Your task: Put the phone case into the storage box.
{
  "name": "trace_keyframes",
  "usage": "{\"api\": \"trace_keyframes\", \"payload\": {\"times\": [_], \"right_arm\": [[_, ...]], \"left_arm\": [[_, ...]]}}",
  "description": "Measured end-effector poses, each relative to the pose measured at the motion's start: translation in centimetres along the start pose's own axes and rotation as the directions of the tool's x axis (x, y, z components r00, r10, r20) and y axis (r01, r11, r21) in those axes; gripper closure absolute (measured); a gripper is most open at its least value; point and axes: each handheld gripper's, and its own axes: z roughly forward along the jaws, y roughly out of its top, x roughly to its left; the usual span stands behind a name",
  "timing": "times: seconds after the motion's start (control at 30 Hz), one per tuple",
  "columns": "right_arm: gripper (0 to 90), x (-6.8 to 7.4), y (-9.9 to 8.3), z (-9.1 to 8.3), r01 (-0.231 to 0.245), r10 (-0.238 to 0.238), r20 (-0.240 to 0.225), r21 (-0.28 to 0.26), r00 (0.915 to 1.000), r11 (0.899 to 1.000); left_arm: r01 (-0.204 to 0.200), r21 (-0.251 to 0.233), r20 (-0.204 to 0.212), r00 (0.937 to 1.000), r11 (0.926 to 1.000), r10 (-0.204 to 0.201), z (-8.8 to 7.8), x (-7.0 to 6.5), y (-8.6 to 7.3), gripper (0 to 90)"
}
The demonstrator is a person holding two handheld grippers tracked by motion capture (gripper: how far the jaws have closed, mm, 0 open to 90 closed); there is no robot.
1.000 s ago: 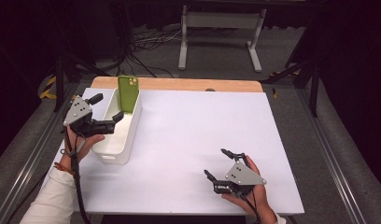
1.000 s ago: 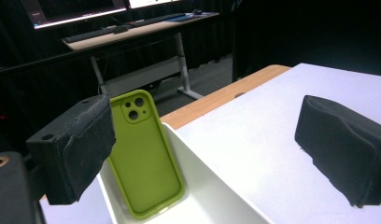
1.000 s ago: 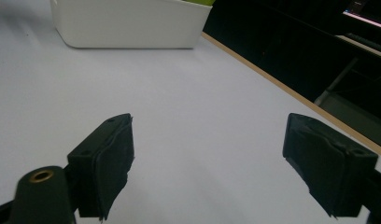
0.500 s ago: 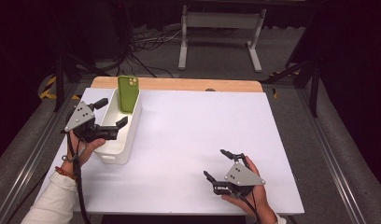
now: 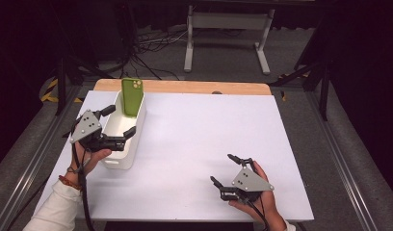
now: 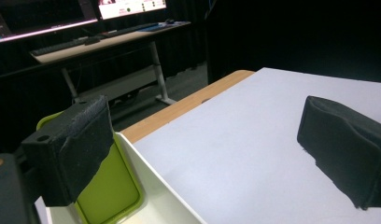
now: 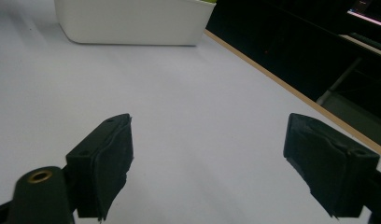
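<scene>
A green phone (image 5: pixel 132 96) stands upright, leaning against the far end of a narrow white bin (image 5: pixel 118 161) on the left of the white table (image 5: pixel 209 120). My left gripper (image 5: pixel 119 121) hovers open over the bin's middle, one jaw on each side of it, with nothing between them. In the left gripper view the left gripper (image 6: pixel 207 154) spans the bin's rim (image 6: pixel 153 175), and the phone (image 6: pixel 109 189) shows behind the left jaw. My right gripper (image 5: pixel 222 168) rests open and empty near the table's front edge. The right gripper (image 7: pixel 212 158) looks toward the bin (image 7: pixel 132 21).
A wooden strip (image 5: pixel 185 86) edges the table's far side. Beyond it, a white desk frame (image 5: pixel 226 29) and cables (image 5: pixel 146 45) sit on the dark floor. Metal rails (image 5: pixel 339 159) run along both sides of the table.
My left gripper has drawn back along the bin toward the person, still open. The right gripper has not moved.
</scene>
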Motion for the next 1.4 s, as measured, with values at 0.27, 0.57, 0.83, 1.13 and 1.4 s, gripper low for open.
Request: {"api": "trace_keyframes", "payload": {"times": [0.27,0.57,0.83,1.13,1.4], "right_arm": [[16.4,-0.1,0.0,0.0,-0.002,0.002,-0.002,-0.002,1.0000,1.000],[16.4,0.0,0.0,0.0,0.000,0.000,-0.005,-0.003,1.0000,1.000],[16.2,0.0,0.0,-0.1,0.003,-0.003,-0.009,-0.005,1.0000,1.000],[16.2,0.0,0.0,0.0,0.004,-0.004,-0.017,-0.002,0.9998,1.000],[16.2,0.0,0.1,0.0,0.004,-0.004,-0.015,-0.001,0.9999,1.000]], "left_arm": [[-0.006,-0.025,0.024,0.9997,0.9997,0.007,-0.5,-0.9,0.2,4.8],[-0.025,-0.031,0.031,0.9992,0.9992,0.026,-1.0,-2.0,0.2,4.4],[-0.030,-0.041,0.029,0.9991,0.9987,0.031,-1.2,-2.8,0.1,5.7],[-0.049,-0.028,0.054,0.9973,0.9984,0.050,-1.2,-3.8,-0.1,5.3],[-0.043,-0.033,0.066,0.9968,0.9985,0.045,-1.3,-4.8,-0.5,5.3]]}}
